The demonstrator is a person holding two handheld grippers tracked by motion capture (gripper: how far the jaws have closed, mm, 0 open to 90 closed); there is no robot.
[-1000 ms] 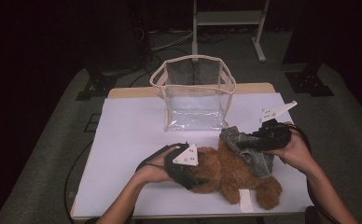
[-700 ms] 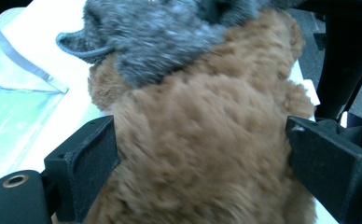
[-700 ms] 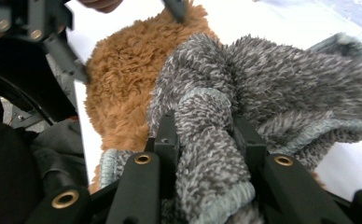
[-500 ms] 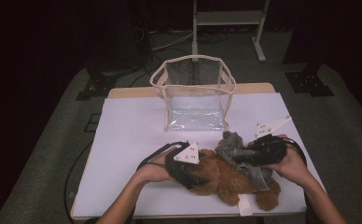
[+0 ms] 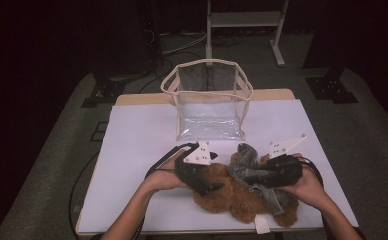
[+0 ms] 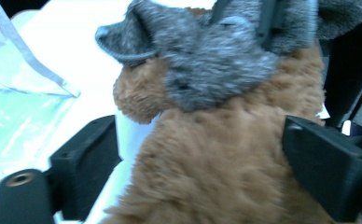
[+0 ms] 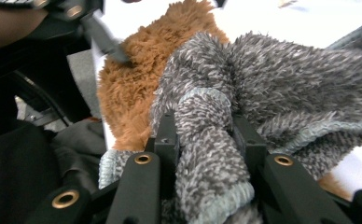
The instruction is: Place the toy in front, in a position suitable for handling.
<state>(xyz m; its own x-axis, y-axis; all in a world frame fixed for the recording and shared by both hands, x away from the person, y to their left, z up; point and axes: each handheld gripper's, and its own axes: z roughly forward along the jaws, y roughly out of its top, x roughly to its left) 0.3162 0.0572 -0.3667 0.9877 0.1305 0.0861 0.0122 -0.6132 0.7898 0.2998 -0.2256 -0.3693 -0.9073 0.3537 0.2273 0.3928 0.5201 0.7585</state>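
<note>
In the high view, the brown plush toy (image 5: 234, 197) lies in the lower centre of the frame, on the near part of the white table (image 5: 137, 150). A grey knit cloth (image 5: 252, 172) is draped over the toy's upper right part. The left gripper (image 5: 209, 186), at lower centre-left, straddles the toy's left end; in the left gripper view its jaws stand wide on either side of the brown fur and have just been opening, with the left jaw clear of the fur. The right gripper (image 5: 249, 176), at lower right, is clenched on the grey knit cloth (image 7: 207, 154); in the right gripper view a fold of it is pinched between both jaws. A clear plastic bag (image 5: 209, 102) stands upright at frame centre, behind the toy and apart from it.
</note>
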